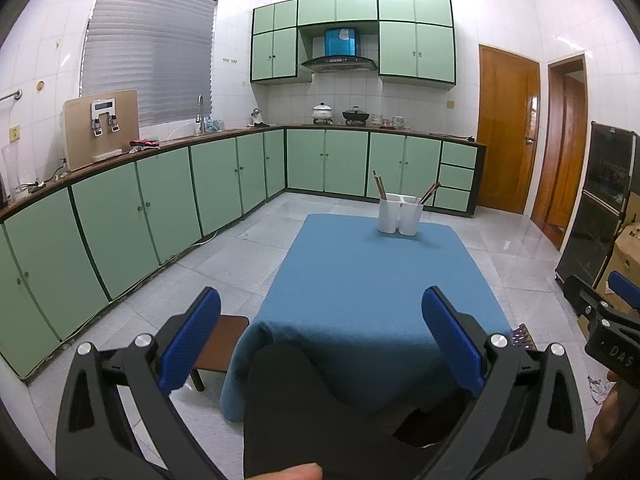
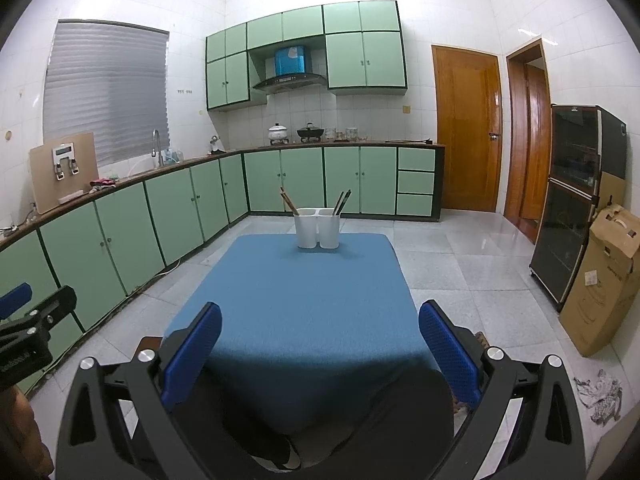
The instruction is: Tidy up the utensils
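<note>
A white two-compartment utensil holder [image 1: 400, 216] [image 2: 317, 227] stands at the far end of a table covered with a blue cloth [image 1: 372, 288] [image 2: 304, 292]. Brown chopsticks [image 1: 379, 185] [image 2: 289, 201] lean in its left compartment and darker chopsticks [image 1: 429, 193] [image 2: 342, 201] in its right one. My left gripper [image 1: 320, 336] is open and empty, held above the table's near edge. My right gripper [image 2: 320, 344] is open and empty too, also at the near edge. Each gripper shows at the side of the other's view.
Green cabinets [image 2: 192, 204] line the left and far walls. A small brown stool [image 1: 222, 344] stands at the table's near left corner. A dark glass cabinet [image 2: 576, 200] and a cardboard box [image 2: 604, 280] stand on the right. Grey tiled floor surrounds the table.
</note>
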`<state>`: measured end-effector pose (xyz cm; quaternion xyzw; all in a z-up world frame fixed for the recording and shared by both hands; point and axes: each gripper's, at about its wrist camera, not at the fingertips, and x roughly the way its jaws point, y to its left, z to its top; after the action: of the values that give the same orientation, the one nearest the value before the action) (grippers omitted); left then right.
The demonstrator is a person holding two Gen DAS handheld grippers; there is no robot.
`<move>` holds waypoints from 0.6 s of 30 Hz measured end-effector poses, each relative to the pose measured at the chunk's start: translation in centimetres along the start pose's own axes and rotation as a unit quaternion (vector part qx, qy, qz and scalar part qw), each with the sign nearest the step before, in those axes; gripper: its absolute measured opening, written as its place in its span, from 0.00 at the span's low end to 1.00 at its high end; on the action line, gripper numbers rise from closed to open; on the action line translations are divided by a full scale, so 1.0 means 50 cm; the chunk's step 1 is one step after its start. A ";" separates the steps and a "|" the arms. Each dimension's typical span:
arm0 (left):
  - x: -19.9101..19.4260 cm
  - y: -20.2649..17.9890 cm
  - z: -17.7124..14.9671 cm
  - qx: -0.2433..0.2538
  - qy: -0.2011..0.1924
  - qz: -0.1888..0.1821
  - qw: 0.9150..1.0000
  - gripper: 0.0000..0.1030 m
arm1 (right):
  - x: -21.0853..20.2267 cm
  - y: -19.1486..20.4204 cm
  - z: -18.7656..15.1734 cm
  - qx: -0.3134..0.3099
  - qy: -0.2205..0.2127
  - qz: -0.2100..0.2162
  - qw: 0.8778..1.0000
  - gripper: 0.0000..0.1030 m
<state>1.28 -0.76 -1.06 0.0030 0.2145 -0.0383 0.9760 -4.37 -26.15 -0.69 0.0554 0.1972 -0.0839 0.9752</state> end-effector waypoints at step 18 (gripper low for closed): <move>-0.009 0.005 0.004 0.000 -0.006 0.001 1.000 0.95 | -0.005 -0.005 0.005 0.000 -0.012 -0.001 1.000 0.94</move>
<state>0.94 -0.50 -0.70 0.0033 0.2084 -0.0377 0.9773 -4.54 -26.40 -0.38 0.0539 0.1853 -0.0860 0.9774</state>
